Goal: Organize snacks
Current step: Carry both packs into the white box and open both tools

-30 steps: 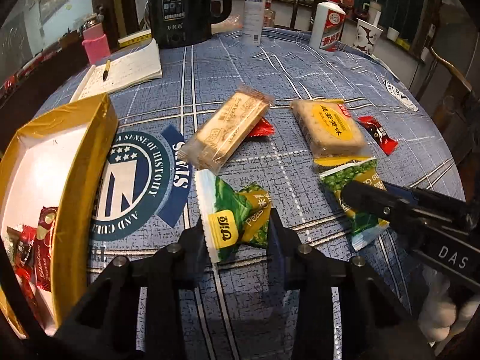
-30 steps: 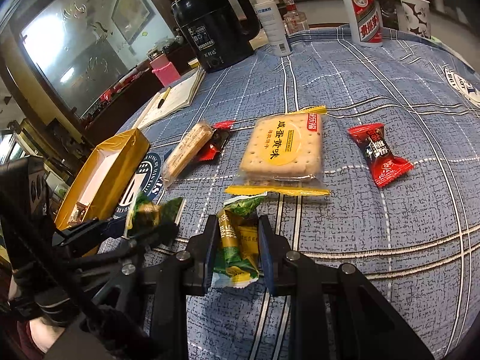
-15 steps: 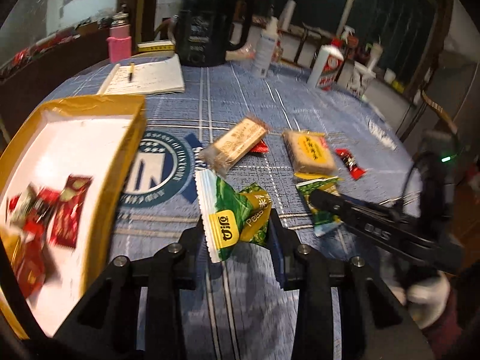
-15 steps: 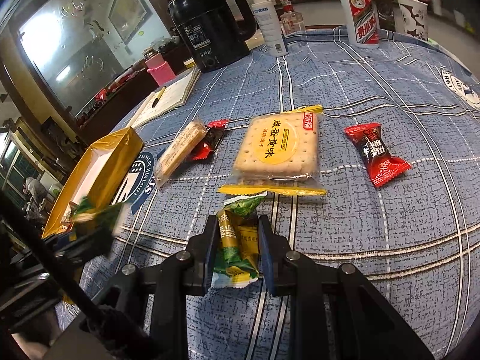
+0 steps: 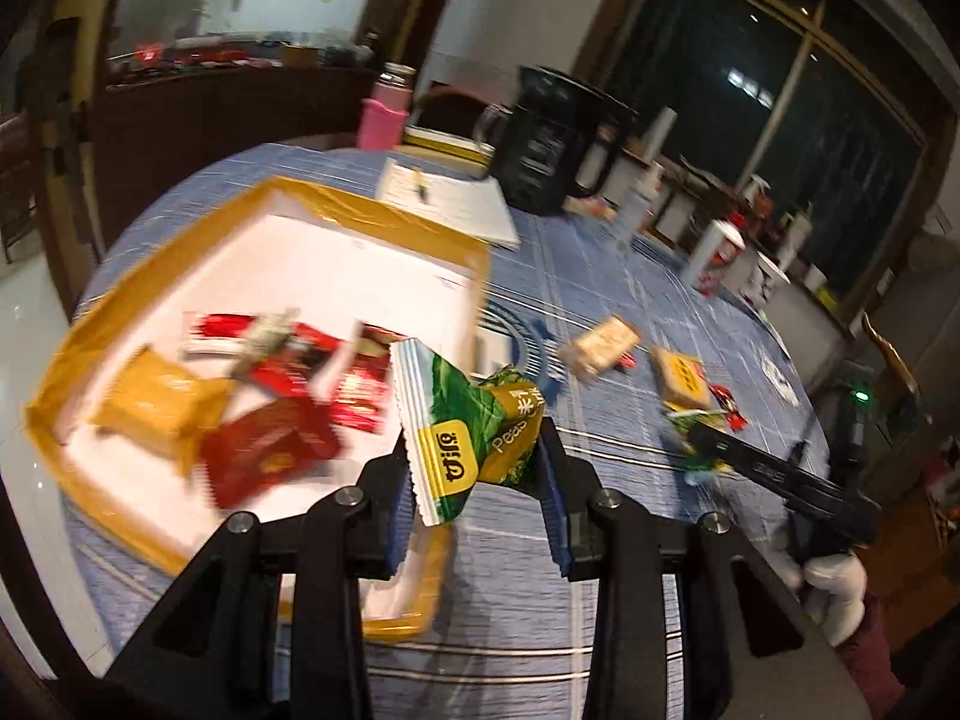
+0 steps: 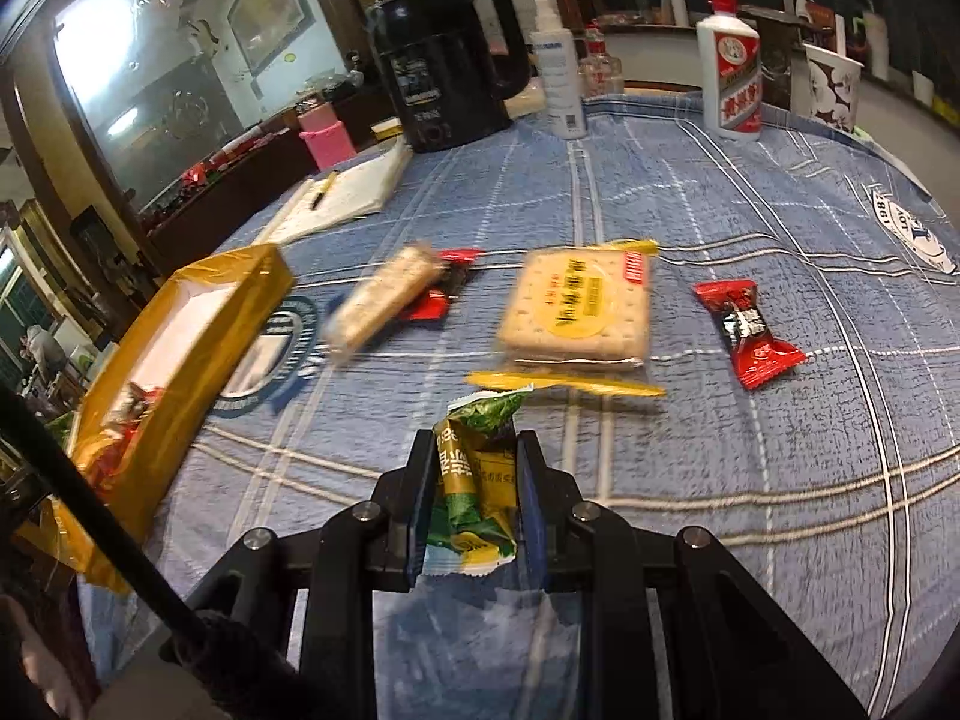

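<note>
My left gripper (image 5: 474,468) is shut on a green pea snack packet (image 5: 465,426) and holds it in the air above the near right corner of the gold-rimmed box (image 5: 384,216). The box holds several red and yellow snack packets (image 5: 264,450). My right gripper (image 6: 474,492) is shut on a second green pea packet (image 6: 474,480), low over the blue tablecloth. On the cloth beyond it lie a square cracker pack (image 6: 579,306), a long biscuit pack (image 6: 384,300), a red candy (image 6: 747,330) and another red candy (image 6: 441,291). The box also shows in the right wrist view (image 6: 180,360).
At the table's far side stand a black kettle (image 6: 447,60), a white bottle (image 6: 561,84), a white liquor bottle (image 6: 732,72), a paper cup (image 6: 831,84), a pink cup (image 6: 327,135) and an open notebook (image 6: 336,201). The right gripper shows in the left wrist view (image 5: 774,471).
My left gripper has lifted and swung left with its pea packet, from over the cloth to above the box. My right gripper has risen slightly, its packet still held.
</note>
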{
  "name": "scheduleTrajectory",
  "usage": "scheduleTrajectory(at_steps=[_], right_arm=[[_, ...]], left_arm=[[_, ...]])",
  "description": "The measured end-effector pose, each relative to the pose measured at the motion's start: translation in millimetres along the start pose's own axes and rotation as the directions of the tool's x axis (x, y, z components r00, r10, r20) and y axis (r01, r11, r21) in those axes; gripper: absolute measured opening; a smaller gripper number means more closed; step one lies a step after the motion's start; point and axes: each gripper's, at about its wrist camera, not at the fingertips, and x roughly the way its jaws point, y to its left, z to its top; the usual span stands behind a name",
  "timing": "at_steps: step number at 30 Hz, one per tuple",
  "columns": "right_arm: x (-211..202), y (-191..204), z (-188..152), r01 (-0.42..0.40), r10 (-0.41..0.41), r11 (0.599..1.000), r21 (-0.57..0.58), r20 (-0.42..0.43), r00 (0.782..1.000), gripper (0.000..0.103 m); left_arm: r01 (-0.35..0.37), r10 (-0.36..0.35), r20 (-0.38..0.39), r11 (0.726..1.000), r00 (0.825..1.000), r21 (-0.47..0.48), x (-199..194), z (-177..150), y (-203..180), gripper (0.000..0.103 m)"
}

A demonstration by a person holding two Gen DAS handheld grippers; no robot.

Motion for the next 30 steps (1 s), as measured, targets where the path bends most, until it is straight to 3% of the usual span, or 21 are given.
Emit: scheduleTrajectory(at_steps=[7,13,20,24,30], right_arm=[[-19,66,5,-0.068,0.068,0.993,-0.099,-0.004,0.998,0.025],[-21,147,4,-0.173,0.169,0.96,-0.221,-0.04,0.985,0.025],[-2,217,-5,-0.244,0.221,0.918,-0.314,-0.107,0.969,0.025],[14,245,-13,-0.273,0.228,0.895,-0.354,-0.162,0.96,0.025],[36,272,-27,-0.27,0.187,0.868,-0.416,-0.23,0.955,0.025]], left_arm=[[-0.027,0.03,0.026,0.992,0.999,-0.124,-11,-2,58,0.038],[-0.057,0.065,0.031,0.978,0.997,-0.2,-17,-3,100,0.038],[-0.047,0.051,0.016,0.978,0.999,-0.202,-14,-3,115,0.038],[-0.041,0.036,-0.032,0.98,0.999,-0.195,-5,-2,121,0.038],[-0.114,0.102,-0.09,0.984,0.991,-0.136,17,17,117,0.038]])
